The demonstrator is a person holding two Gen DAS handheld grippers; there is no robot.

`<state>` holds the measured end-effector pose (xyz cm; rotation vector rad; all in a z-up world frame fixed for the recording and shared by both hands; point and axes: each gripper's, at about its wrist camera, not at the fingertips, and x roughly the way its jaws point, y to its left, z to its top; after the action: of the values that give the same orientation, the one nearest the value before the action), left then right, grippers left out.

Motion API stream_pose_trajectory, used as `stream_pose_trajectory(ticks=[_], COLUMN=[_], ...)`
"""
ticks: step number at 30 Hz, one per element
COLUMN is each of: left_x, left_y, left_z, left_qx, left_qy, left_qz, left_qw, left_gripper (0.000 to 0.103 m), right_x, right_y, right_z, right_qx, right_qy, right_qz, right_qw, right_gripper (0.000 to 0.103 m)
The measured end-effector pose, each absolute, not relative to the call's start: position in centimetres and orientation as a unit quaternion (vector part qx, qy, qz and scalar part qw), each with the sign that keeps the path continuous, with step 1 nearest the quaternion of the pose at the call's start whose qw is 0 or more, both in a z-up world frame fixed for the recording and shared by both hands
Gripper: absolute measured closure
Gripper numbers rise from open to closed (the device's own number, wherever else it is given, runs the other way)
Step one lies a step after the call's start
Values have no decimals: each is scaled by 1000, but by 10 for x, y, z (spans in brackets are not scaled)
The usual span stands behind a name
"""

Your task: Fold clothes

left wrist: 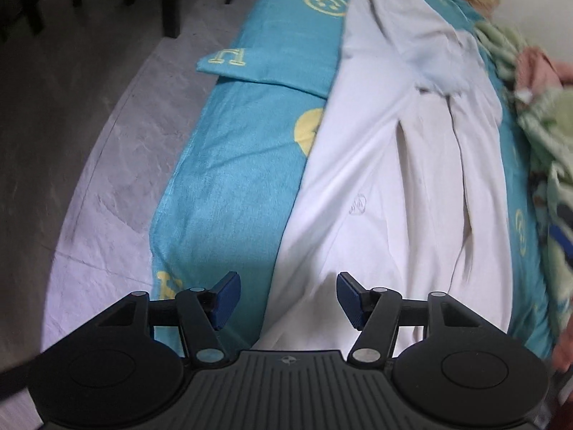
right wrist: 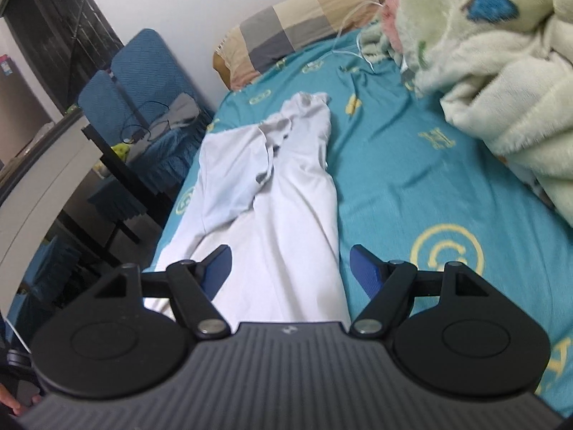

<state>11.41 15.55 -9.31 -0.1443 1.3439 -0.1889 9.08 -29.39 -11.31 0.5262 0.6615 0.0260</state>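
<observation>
A big bed with a teal sheet [right wrist: 412,186] that has yellow smiley shapes on it stands beside a grey floor [left wrist: 107,150], with blue chairs [right wrist: 143,71] and a checked pillow [right wrist: 286,25] at the far end and a fluffy green blanket [right wrist: 501,71] on the right. A soft, wrinkly white shirt [left wrist: 386,186] lies long and folded narrow down the middle of the sheet. The left gripper [left wrist: 288,299] and the right gripper [right wrist: 290,272] both hang low over the shirt's near end, blue pads spread wide apart and pinching nothing.
</observation>
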Motion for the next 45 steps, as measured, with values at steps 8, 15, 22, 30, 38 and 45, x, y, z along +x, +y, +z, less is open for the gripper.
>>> stream_pose_trajectory(ticks=[8,15,22,30,38,45], left_x=[106,103,66,27,-7,4], left_y=[152,133,86,34,-15,-2], left_z=[-105,-119,-73,22,14,-34], left_qx=[-2,27,151,181,130,127], left_qy=[663,701,650,561,540,525], left_qz=[-124,-162,-196,-254,-330,-291], left_qw=[738,694,718,767,764,790], left_gripper=[47,82,102,103,103,98], right_x=[97,107,106,103,132,215], right_y=[-272,-263,-272,-274,-278,-235], right_z=[-114,-121,-124,-121,-138,-162], right_qx=[219,207,235,263,386,402], right_qy=[331,341,342,338,363,398], right_qz=[-3,3,17,49,130,182], right_qw=[918,917,910,902,838,804], right_gripper=[28,28,28,28,26,34])
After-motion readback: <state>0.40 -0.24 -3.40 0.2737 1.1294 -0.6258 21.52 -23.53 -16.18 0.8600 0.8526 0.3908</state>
